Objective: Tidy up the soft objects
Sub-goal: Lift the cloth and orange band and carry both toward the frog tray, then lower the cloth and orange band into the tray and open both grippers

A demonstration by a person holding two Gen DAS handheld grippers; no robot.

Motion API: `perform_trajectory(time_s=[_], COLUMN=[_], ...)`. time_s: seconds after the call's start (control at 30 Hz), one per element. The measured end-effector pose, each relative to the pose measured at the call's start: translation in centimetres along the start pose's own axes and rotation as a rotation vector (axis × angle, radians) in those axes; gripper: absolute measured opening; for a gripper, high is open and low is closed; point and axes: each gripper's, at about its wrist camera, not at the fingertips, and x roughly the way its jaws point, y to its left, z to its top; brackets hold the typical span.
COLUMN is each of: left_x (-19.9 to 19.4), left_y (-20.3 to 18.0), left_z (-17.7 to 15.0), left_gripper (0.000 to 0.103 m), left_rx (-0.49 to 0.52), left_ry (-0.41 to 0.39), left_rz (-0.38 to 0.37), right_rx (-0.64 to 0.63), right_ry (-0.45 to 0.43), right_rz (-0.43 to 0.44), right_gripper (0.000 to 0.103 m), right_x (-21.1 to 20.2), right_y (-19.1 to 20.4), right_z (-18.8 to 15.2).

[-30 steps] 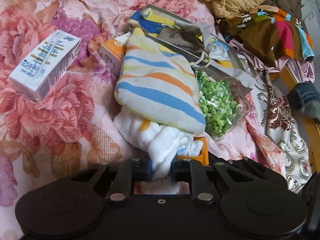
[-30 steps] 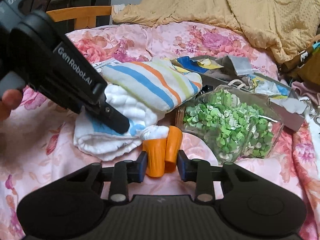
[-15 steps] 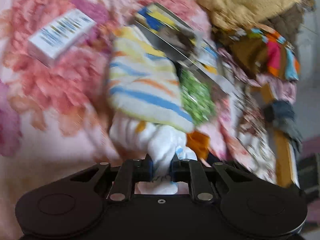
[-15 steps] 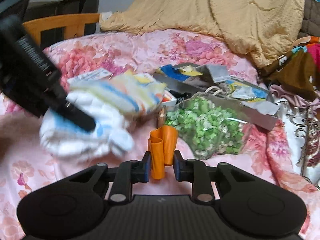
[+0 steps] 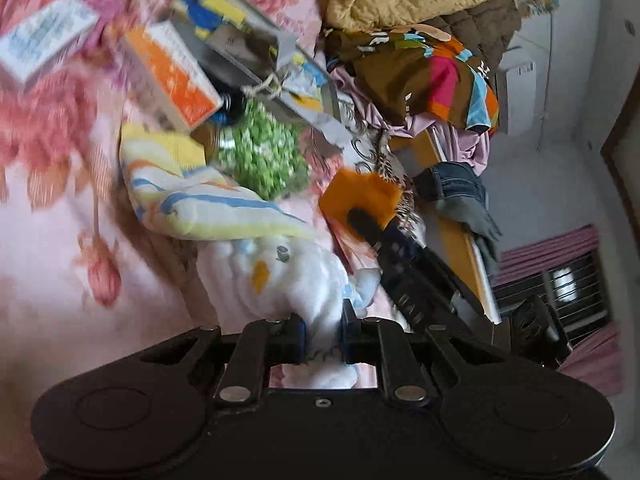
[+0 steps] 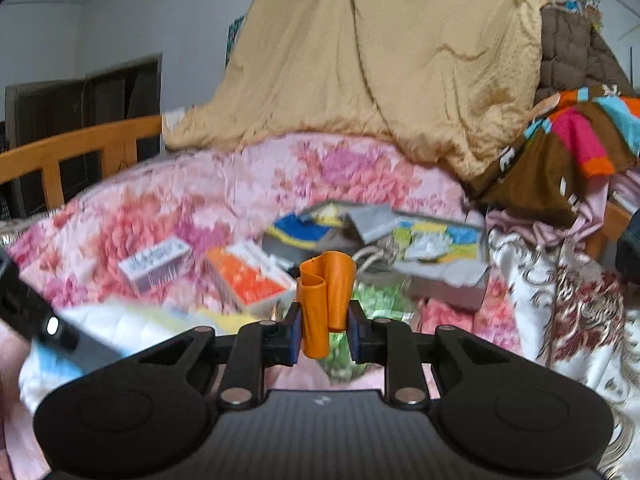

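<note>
Left wrist view: left gripper (image 5: 322,334), jaws nearly closed on a bunched white end of the striped towel (image 5: 208,200), which trails from the pads toward the middle of the flowered bedspread (image 5: 52,300); a grip on one end probably serves to drag the whole cloth clear of the clutter. Right gripper (image 5: 362,216), seen from the side, pinches a folded orange cloth (image 5: 360,196) held above the bedspread near its right edge. Right wrist view: right gripper (image 6: 324,330), jaws drawn in on the orange cloth (image 6: 326,300), which stands upright between the pads, having just been closing on it. Lying further back on the bedspread: bag of green bits (image 5: 264,160), orange box (image 5: 176,76), white box (image 5: 44,40), opened grey carton (image 5: 256,52). Tan blanket (image 6: 380,68) heaped at the far edge.
</note>
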Motion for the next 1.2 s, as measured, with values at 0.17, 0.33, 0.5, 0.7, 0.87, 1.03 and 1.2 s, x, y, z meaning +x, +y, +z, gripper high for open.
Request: perform_trajectory(time_s=[0.17,0.33,0.5,0.7,0.87,1.03,1.2], left_x=[-1.7,-4.6,-6.3,-5.3,-2.1,1.8,4.9], left_y=[-1.6,-4.3,-7.2,-9.5,-9.6,-9.2,-7.3], left_z=[-0.6,0.1,1.3,3.3,6.2,9.6,12.9], left_gripper=[0.016,0.016,0.016,0.017,0.017,0.017,0.017], left_rx=[0.052,0.172,0.311,0.434,0.469,0.508,0.542], left_ry=[0.01,-0.005,-0.044,-0.151,-0.227,-0.305,-0.383], left_rz=[0.014,0.053,0.115,0.183,0.192,0.251,0.303], right_rx=[0.003,0.006,0.01,0.027,0.015,0.077,0.162], right_ry=[-0.028,-0.055,-0.107,-0.169,-0.179,-0.174,-0.16], right_rz=[0.008,0.018,0.024,0.013,-0.001,-0.006,0.001], right_gripper=[0.025,0.025,0.025,0.026,0.027,0.027,0.027], right_x=[-0.6,-1.1,-1.9,-2.4,-1.2,1.8,6.2], right_y=[-0.1,0.0,0.0,-0.1,-0.3,-2.0,-3.8], right_z=[0.6,0.6,1.1,1.7,2.5,3.2,3.6])
